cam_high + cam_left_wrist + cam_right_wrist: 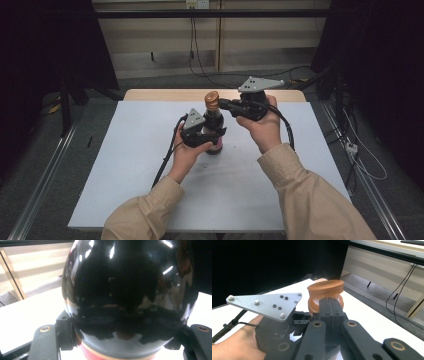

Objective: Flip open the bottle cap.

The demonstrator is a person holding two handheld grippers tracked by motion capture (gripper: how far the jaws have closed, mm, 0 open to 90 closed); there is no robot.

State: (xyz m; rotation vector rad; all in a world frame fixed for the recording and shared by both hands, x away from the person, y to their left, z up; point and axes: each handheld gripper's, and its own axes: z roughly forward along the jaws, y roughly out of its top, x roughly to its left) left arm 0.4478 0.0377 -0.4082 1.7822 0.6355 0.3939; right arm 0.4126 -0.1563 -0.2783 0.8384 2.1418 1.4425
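A dark glossy bottle [214,125] with a brown cap [212,98] stands upright near the middle of the white table [150,190]. My left gripper [207,137] is shut around the bottle's lower body. In the left gripper view the black bottle [125,285] sits between the jaws of the left gripper [125,340], with a red label band [100,356] at the bottom. My right gripper [223,103] comes in from the right at cap height. In the right gripper view the right gripper [332,306] has its jaws pressed together, tips against the lower part of the cap [325,288].
The left gripper's grey plate [267,302] and the hand [232,340] holding it sit just left of the cap. Cables [165,160] trail from both grippers over the table. Beyond the far edge are a wooden wall panel [210,40] and floor cables [360,160].
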